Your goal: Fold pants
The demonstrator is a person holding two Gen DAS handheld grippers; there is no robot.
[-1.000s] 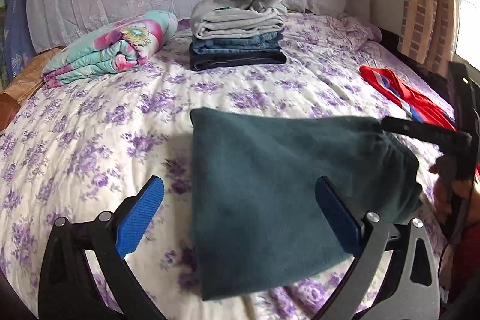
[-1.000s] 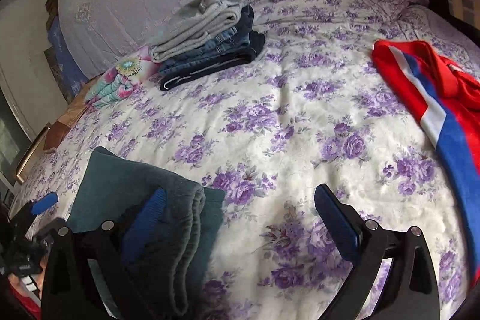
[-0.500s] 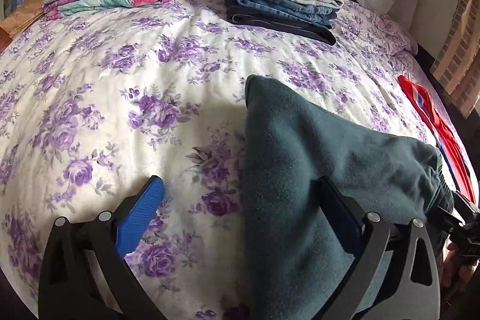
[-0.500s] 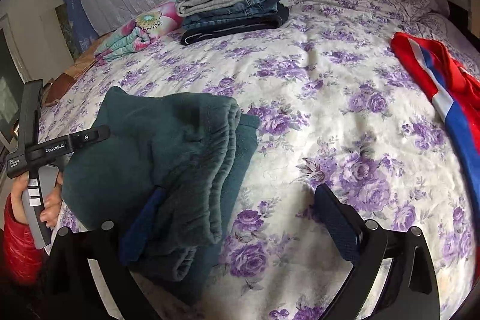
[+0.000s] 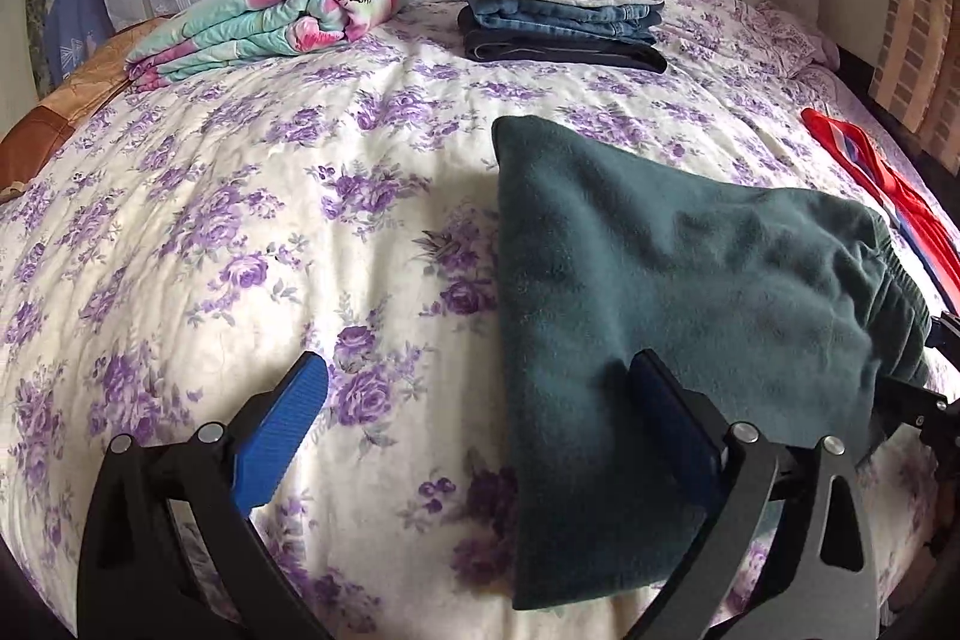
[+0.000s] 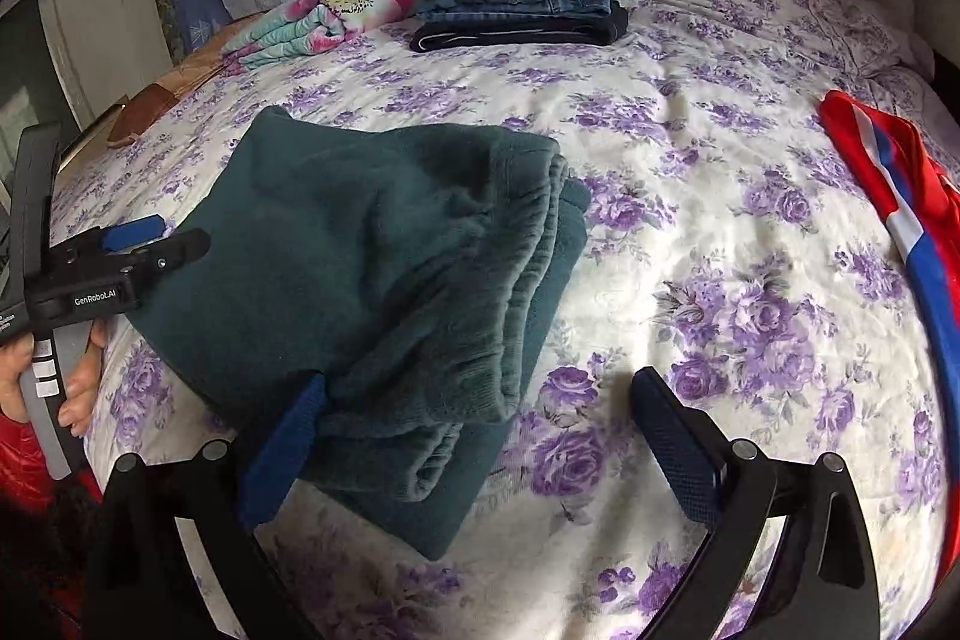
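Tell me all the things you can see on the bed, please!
green pants: one, dark green, folded, near edge of bed
folded clothes pile: one stack, grey over blue denim over dark, far side
quilt: one, turquoise and pink floral, folded, left of pile
red garment: one, red, white and blue, right side
bedspread: one, white with purple flowers
left gripper: open, one finger over pants
right gripper: open, at pants' waistband
hand: one, holding left gripper

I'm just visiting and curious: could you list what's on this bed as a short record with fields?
Surface: bed with purple-flowered quilt
Being folded: dark green fleece pants, folded over
Finished pile: grey, blue and black folded pants stack
Waiting: red garment with blue and white stripe
Also: floral rolled blanket
Left gripper: open
Right gripper: open
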